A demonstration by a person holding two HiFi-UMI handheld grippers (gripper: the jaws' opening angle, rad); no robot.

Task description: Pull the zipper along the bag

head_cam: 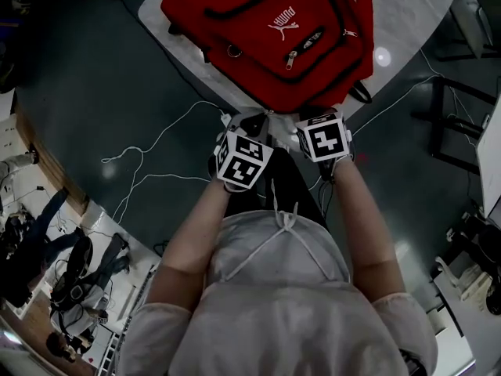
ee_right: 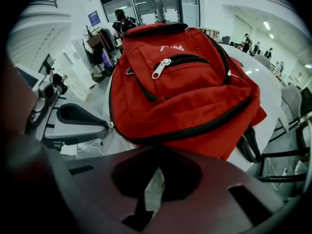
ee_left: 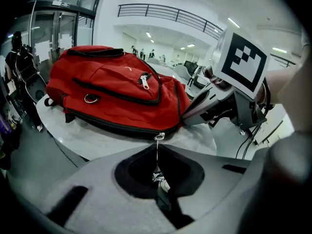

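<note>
The red bag (head_cam: 274,30) lies flat on a round white table (head_cam: 407,6). A black zipper (ee_left: 117,128) runs along the bag's near edge. Its little silver slider (ee_left: 159,136) sits at the edge of the bag, close to the corner. A thin metal pull (ee_left: 157,155) hangs from the slider and goes right into the left hand-held gripper (ee_left: 157,177). That gripper's jaws are squeezed together on the end of the pull.

The right hand-held gripper (ee_right: 157,167) is just beside the left one, at the same near edge of the bag. Its jaws are almost together, with a thin pale gap between them. Their tips are right at the red cloth, but I cannot tell if they pinch it.

On top of the bag is a front pocket with its own silver pull (ee_right: 161,68), and a white logo (head_cam: 283,28) above that.

Each gripper has a cube with black and white squares. The person's bare arms (head_cam: 196,233) reach down to them. Under the table the floor (head_cam: 94,92) is dark, and thin white cables (head_cam: 149,163) lie on it.
</note>
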